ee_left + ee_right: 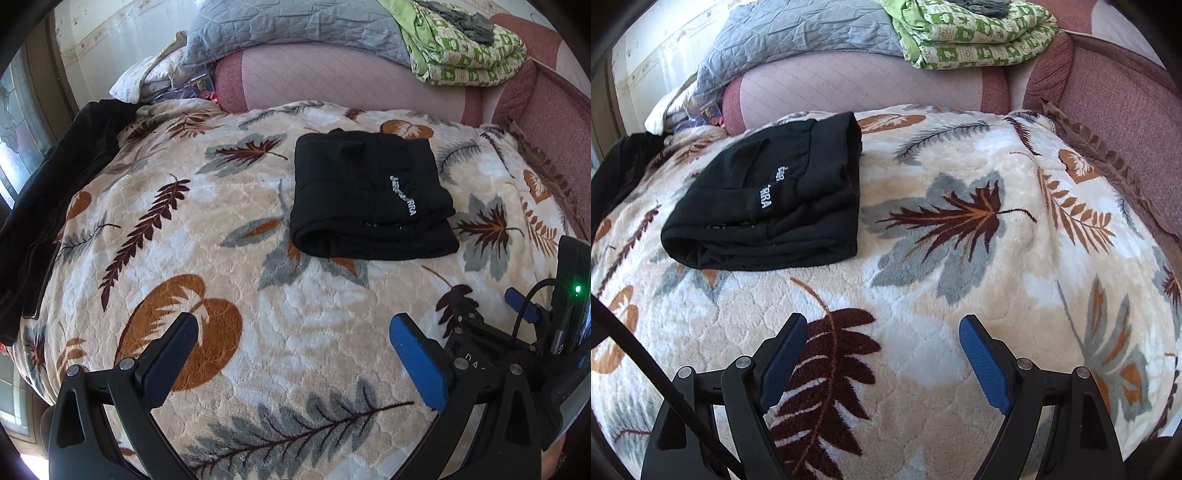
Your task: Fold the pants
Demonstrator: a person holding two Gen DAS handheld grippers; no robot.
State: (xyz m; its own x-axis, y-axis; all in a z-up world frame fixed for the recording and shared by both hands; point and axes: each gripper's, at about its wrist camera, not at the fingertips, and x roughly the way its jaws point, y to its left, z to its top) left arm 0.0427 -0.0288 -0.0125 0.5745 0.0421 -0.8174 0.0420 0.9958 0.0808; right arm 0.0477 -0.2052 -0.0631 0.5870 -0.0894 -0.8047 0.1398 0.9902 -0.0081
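Left gripper (295,328) spread, empty | right gripper (882,330) spread, empty | black pants (369,195) folded compact on our leaf blanket (258,295), beyond both | risk: reaching in again snags a layer, undoing our fold.

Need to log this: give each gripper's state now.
Left gripper: open, holding nothing.
Right gripper: open, holding nothing.

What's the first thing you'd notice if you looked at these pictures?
The black folded pants jump out, lying alone on the pale leaf-print blanket. Next, a bright green quilt sits folded on the pink sofa back behind. Both grippers, left and right, are open over the blanket, holding nothing.
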